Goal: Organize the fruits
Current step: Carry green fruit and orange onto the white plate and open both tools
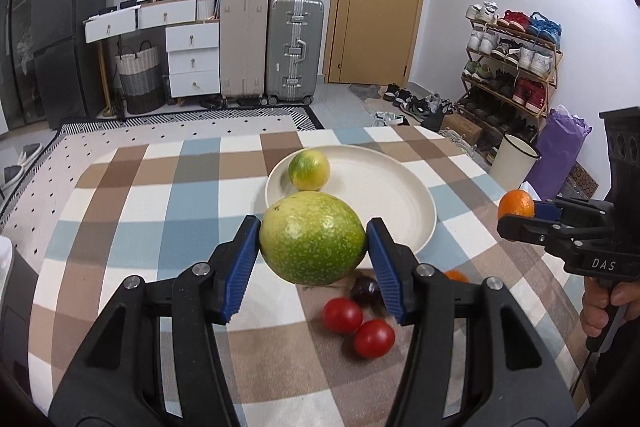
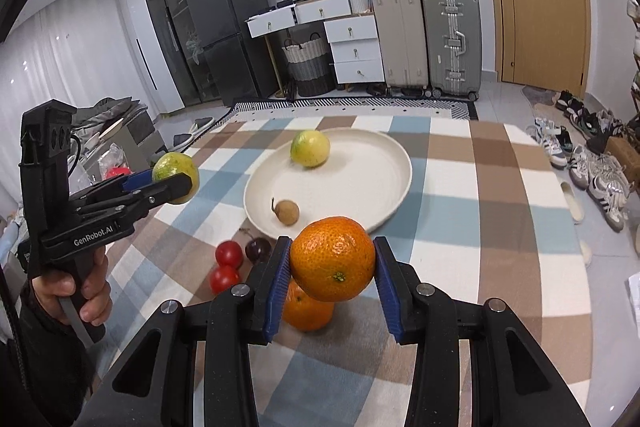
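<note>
Left claw [image 1: 313,241] around green fruit [image 1: 312,238]

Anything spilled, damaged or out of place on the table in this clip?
Nothing stands out. The left tongs grip a green-yellow fruit and the right tongs an orange. The plate sits flat on the checked cloth; two tomatoes, a dark fruit and another orange wait beside it.

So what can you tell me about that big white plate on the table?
The plate is round, cream-white and matte, with a low raised rim, maybe ceramic or plastic. It lies flat on the checked tablecloth, toward the table's far side. On it rest a yellow-green fruit near the far edge and a small brown fruit with a stem near the front. Neither gripper touches it.
</note>
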A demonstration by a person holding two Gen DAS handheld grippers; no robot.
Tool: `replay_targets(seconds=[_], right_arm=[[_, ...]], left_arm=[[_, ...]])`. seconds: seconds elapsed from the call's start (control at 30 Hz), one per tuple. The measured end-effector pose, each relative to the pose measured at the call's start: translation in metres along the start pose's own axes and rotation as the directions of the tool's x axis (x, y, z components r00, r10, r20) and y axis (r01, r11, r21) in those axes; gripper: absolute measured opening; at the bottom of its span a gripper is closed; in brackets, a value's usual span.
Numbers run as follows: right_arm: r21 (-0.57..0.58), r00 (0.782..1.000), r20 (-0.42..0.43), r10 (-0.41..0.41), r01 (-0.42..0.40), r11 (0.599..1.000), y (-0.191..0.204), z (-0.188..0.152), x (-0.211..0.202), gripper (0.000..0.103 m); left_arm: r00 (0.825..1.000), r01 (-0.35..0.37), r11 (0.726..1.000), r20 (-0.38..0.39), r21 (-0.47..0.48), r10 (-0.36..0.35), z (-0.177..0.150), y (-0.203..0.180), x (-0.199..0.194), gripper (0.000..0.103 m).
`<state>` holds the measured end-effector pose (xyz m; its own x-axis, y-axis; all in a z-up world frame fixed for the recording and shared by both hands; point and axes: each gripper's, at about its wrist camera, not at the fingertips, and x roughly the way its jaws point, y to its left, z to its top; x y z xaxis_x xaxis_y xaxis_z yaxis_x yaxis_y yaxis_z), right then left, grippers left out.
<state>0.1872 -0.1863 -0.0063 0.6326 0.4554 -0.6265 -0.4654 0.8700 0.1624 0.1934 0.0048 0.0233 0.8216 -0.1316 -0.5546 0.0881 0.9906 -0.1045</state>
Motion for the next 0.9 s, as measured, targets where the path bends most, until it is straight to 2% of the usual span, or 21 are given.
replay_targets(seconds=[0.43, 0.9], right_arm=[[0.005, 0.999, 0.041, -0.002, 0.002, 1.0, -0.005, 0.039, 0.011, 0.041], [0.009, 0.999, 0.035, -0.003, 0.002, 1.0, -0.007, 0.068, 0.044, 0.041]], left_arm=[[1.0, 0.007, 1.0, 0.015, 0.026, -0.007, 0.028, -0.015, 0.03, 0.052], [1.0, -0.013, 1.0, 0.012, 0.005, 0.013, 0.047, 0.0, 0.071, 0.052]])
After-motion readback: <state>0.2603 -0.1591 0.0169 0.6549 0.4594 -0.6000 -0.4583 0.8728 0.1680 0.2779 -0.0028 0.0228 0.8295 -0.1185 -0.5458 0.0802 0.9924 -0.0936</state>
